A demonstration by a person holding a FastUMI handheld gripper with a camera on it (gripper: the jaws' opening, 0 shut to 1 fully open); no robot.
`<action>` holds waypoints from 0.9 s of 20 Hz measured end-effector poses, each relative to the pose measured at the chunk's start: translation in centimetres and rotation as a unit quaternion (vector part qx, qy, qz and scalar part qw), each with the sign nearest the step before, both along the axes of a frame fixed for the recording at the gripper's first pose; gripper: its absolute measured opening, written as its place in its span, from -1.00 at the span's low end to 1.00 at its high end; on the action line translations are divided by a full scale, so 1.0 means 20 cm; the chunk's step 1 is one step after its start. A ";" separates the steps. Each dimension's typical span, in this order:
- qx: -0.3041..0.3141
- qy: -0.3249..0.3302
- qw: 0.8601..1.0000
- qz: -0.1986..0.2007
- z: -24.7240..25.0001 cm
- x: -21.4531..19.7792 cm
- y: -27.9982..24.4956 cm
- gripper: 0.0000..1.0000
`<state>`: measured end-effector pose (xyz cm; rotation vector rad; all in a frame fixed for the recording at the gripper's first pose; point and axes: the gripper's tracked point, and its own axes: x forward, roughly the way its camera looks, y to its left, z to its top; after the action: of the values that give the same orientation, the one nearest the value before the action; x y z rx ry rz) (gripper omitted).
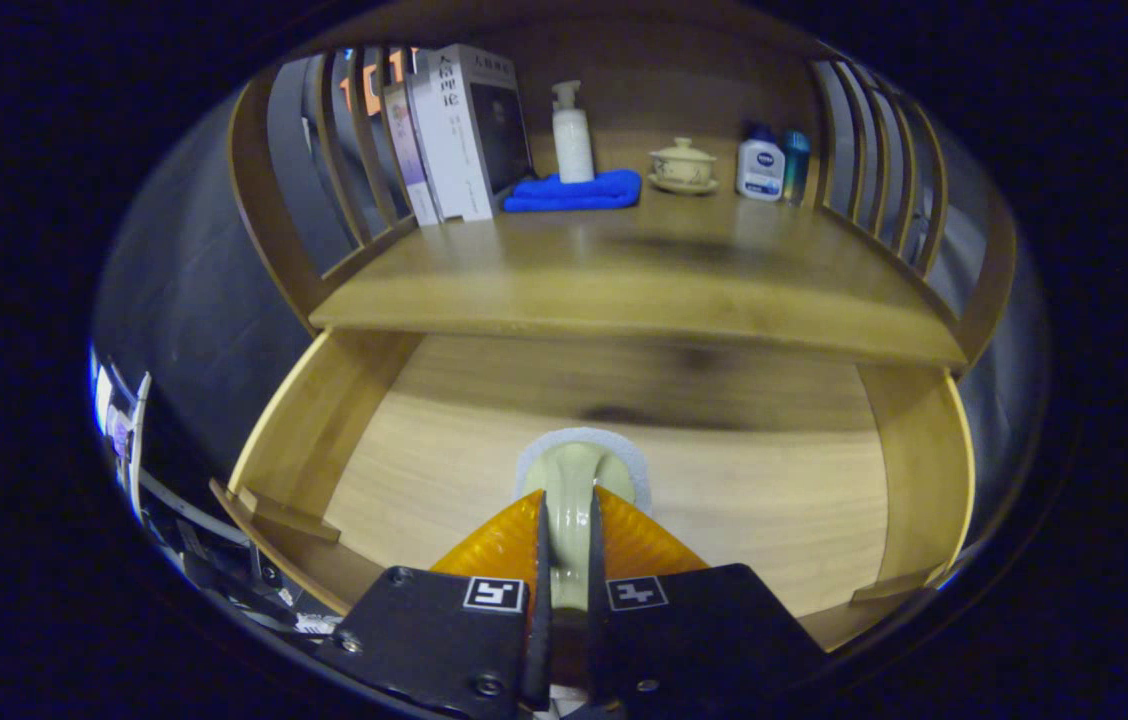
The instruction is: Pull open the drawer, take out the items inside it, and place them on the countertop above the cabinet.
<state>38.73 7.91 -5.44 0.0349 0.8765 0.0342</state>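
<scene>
The wooden drawer (324, 420) stands pulled open below the countertop (624, 270). My gripper (564, 520) hangs over the drawer's floor, its orange fingers (499, 545) shut on the rim of a pale green ceramic piece (572, 480) that looks like a small cup or dish. A white round pad or coaster (624, 450) shows around and under that piece. Whether the piece is lifted off the drawer floor I cannot tell. The rest of the drawer floor around it is bare wood.
At the back of the countertop stand several books (459, 130), a white pump bottle (572, 135) on a folded blue cloth (574, 192), a lidded tea bowl on a saucer (682, 165), and two small bottles (762, 165). Slatted wooden side rails (884, 160) flank the countertop.
</scene>
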 end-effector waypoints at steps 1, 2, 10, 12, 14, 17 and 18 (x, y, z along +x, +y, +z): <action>-0.006 -0.009 1.000 0.002 0.05 0.01 -0.01 -0.66; -0.009 -0.016 1.000 0.004 0.09 0.01 -0.01 -0.66; -0.019 -0.055 0.998 -0.014 0.42 0.20 -0.09 -0.66; -0.018 -0.060 0.998 -0.024 0.48 0.27 -0.12 -0.66; -0.028 -0.060 0.997 -0.036 0.51 0.37 -0.17 -0.66; -0.017 -0.052 0.997 -0.050 0.54 0.49 -0.20 -0.66; -0.004 -0.050 0.997 -0.054 0.53 0.53 -0.20 -0.66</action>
<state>49.36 3.83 5.24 0.0717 0.7727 -0.0688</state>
